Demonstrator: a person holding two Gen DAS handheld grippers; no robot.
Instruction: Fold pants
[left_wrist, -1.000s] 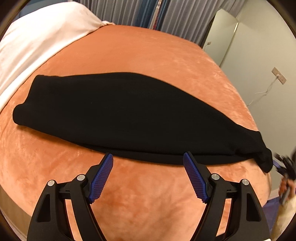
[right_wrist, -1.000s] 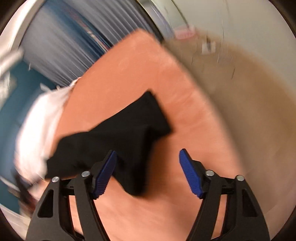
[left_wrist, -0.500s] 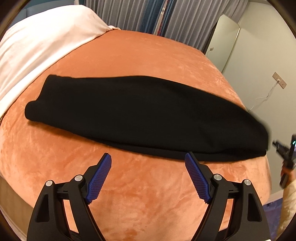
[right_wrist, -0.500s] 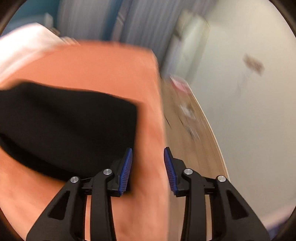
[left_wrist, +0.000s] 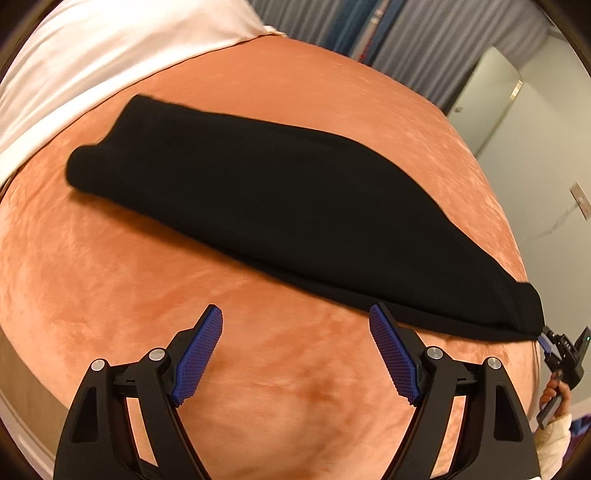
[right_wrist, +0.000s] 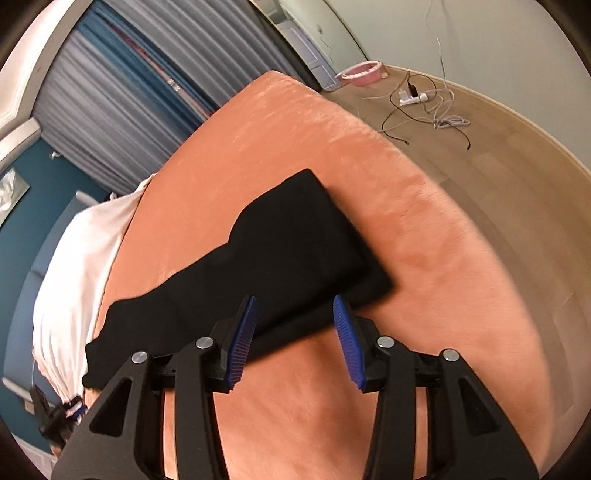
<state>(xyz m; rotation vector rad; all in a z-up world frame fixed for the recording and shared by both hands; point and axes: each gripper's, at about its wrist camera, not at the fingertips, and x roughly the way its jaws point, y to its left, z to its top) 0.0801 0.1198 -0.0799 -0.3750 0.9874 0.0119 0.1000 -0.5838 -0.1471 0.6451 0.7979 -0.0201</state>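
The black pants (left_wrist: 295, 206), folded lengthwise into one long strip, lie across the orange bed cover (left_wrist: 110, 295). My left gripper (left_wrist: 293, 314) hangs open over bare cover just in front of the strip's near edge, with nothing between its fingers. In the right wrist view the pants' end (right_wrist: 303, 236) lies flat by the bed's edge. My right gripper (right_wrist: 295, 301) is above its near corner. Its jaws are opening, with black cloth showing in the gap and no pad pressing on it. The right gripper (left_wrist: 554, 345) also shows at the strip's far right tip.
A white sheet (left_wrist: 92, 55) covers the bed's far left. Grey and blue curtains (right_wrist: 122, 96) hang behind. Beyond the bed's right edge is wooden floor with a power strip and loose cables (right_wrist: 417, 98) and a pink basin (right_wrist: 360, 74).
My left gripper moved along the pants' front edge and rolled, so the strip now slants. My right gripper swung off toward the floor, then back over the pants' end; its jaws narrowed, then widened.
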